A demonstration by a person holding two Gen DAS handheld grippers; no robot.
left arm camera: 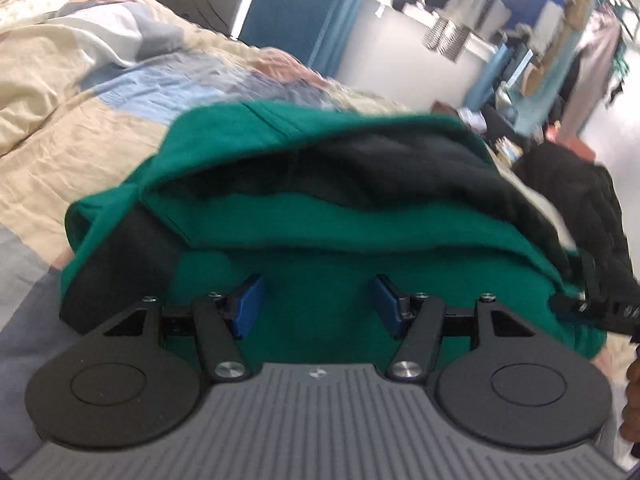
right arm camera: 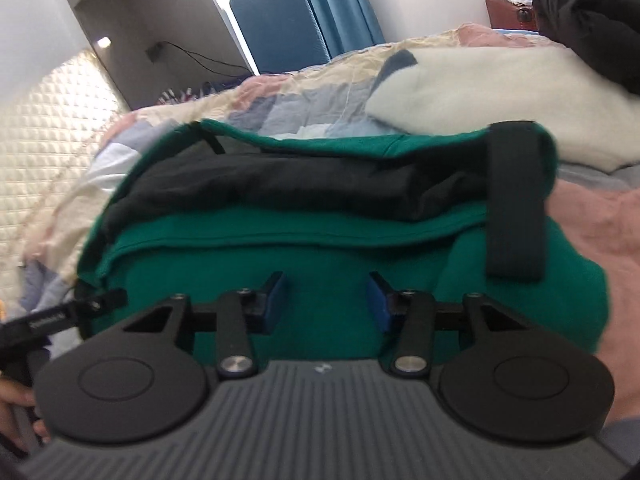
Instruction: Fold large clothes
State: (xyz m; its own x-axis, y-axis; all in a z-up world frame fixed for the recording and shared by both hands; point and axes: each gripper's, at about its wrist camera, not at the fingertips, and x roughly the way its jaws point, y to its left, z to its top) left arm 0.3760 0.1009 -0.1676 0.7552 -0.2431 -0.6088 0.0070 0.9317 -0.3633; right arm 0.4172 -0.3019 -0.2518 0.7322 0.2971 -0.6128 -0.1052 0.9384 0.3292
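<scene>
Both my grippers, left and right, gape with nothing between their pads; the folded green garment lies just ahead on the quilt.

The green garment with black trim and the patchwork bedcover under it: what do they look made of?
The green garment with black trim: seemingly thick, matte fleece or sweatshirt knit; it folds in soft, bulky layers without sheen. Blur leaves the weave open. The patchwork bedcover: probably thin woven cotton, matte, judging by fine crinkles and stitched colour blocks.
</scene>
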